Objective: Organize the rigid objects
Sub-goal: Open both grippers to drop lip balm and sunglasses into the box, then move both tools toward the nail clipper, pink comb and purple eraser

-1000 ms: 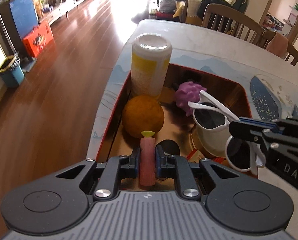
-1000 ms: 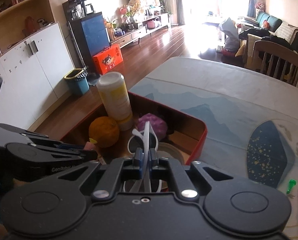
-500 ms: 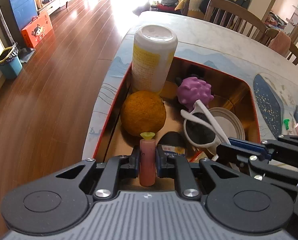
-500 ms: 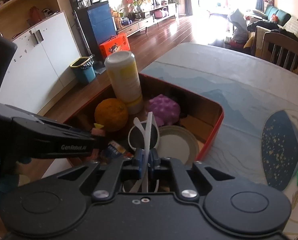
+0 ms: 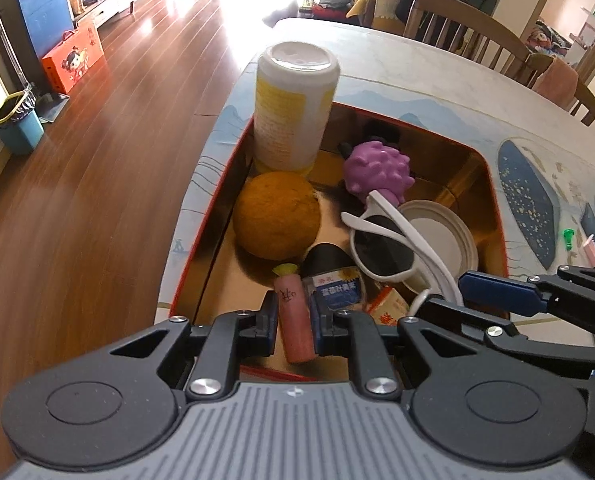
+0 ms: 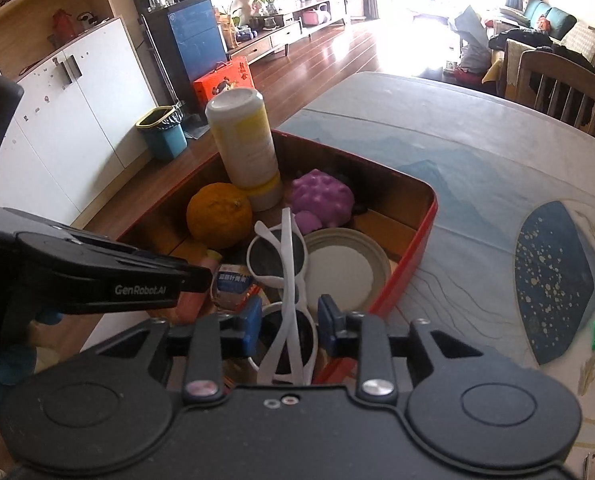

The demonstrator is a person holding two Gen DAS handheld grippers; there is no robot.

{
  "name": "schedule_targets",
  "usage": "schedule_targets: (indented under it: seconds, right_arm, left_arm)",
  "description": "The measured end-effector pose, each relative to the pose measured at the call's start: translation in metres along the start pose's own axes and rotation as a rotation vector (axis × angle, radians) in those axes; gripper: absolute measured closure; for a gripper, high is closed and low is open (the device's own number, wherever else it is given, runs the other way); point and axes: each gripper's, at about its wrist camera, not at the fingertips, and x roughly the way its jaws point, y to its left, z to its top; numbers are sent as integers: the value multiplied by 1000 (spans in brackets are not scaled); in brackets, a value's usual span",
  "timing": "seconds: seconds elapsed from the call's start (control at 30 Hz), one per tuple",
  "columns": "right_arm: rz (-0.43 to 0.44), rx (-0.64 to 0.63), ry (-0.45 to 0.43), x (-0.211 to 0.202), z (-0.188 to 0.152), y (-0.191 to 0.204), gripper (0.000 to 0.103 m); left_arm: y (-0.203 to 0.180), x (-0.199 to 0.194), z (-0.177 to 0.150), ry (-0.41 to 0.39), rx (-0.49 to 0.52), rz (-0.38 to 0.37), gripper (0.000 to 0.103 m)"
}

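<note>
both grippers over the red box [image 6: 411, 248]

left gripper [image 5: 294, 316] clamps a pink tube [image 5: 293, 320]; right gripper [image 6: 289, 326] jaws are opening, pads clear of the white sunglasses [image 6: 283, 264] lying in the box.

Right gripper letting go of the sunglasses in the box

The right gripper [image 6: 289, 326] is opening its jaws; a second ago its blue pads were clamped on the white sunglasses [image 6: 283, 264], and now they are standing apart with the folded frame loose between them. The sunglasses, earlier held up above the red box [image 6: 411, 256], are now lying lower inside it, across the round lid [image 6: 349, 270].
</note>
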Motion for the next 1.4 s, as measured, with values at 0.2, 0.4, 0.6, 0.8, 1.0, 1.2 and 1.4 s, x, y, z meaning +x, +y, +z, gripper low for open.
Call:
schedule_targets:
  seconds: [0.2, 0.4, 0.6, 0.8, 1.0, 1.2, 1.4]
  right_arm:
    - [18, 0, -16, -12, -4, -2, 65]
    - [25, -10, -51, -27, -7, -3, 52]
    - [12, 3, -83, -47, -10, -17, 45]
    - [2, 10, -117, -70, -16, -35, 39]
    - [-4, 19, -165, -98, -24, -56, 29]
    - [-18, 31, -204, -124, -36, -83, 18]
    - [-39, 49, -229, -144, -48, -113, 15]
  left_arm:
    - [-6, -7, -4, -14, 1, -10, 80]
    - [-14, -17, -7, -36, -10, -10, 72]
    - [-27, -32, -11, -74, -14, -10, 72]
    - [-52, -53, -14, -151, -8, -13, 37]
    - [-84, -66, -15, -187, 16, -9, 37]
    - [-118, -73, -18, -214, 33, -13, 37]
    - [-154, -77, -23, -236, 53, -17, 36]
